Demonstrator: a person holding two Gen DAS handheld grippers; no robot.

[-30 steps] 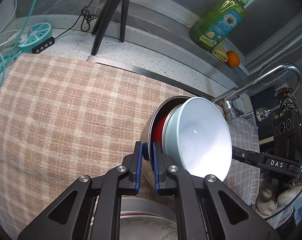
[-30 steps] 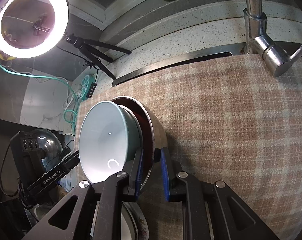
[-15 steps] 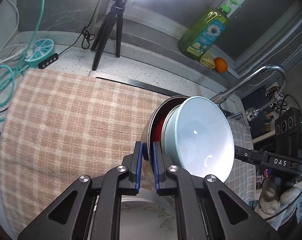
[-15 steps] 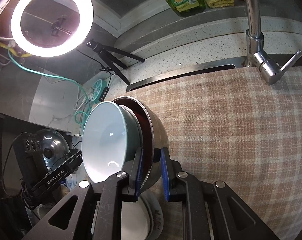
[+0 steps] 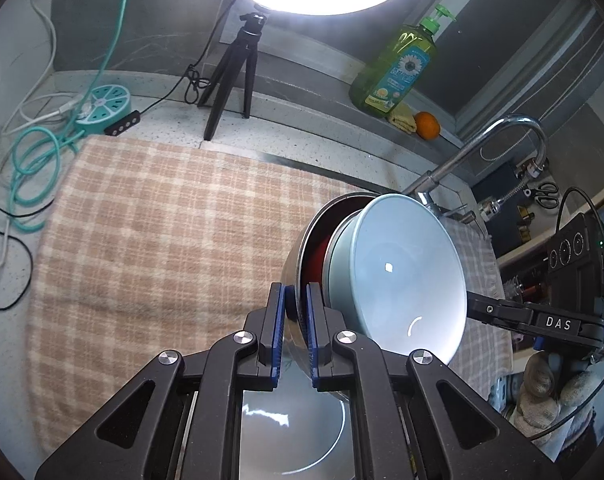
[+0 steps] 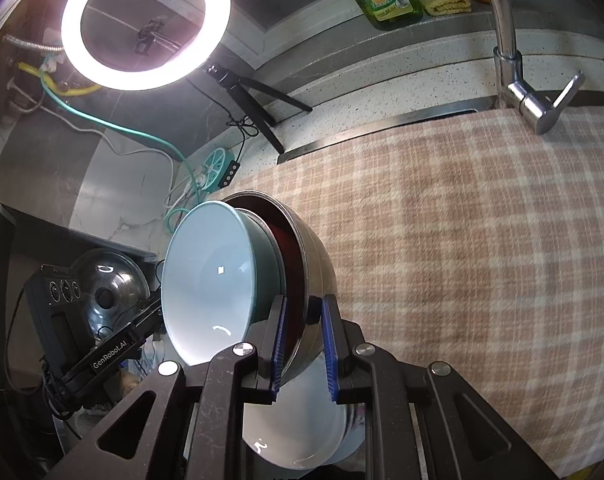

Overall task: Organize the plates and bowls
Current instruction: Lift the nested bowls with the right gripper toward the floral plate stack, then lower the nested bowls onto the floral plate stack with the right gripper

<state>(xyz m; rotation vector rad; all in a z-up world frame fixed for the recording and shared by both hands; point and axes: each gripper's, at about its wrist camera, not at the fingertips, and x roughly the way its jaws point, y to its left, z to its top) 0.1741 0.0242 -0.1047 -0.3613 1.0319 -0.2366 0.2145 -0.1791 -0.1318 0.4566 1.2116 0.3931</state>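
Note:
A stack of nested bowls hangs in the air between my two grippers: a steel bowl outermost, a dark red bowl inside it, and a pale blue bowl innermost. My left gripper is shut on the steel bowl's rim. My right gripper is shut on the opposite rim of the steel bowl; the blue bowl faces left in that view. White plates lie below the stack, also in the right wrist view.
A checked cloth covers the counter and sink. A tap stands behind it, with a green soap bottle, an orange, a ring light tripod and a power strip with cables. A steel lid sits off the left.
Both grippers have lifted the bowl stack higher and back; the counter looks farther away, the ring light has come into view, and more of the plates shows below.

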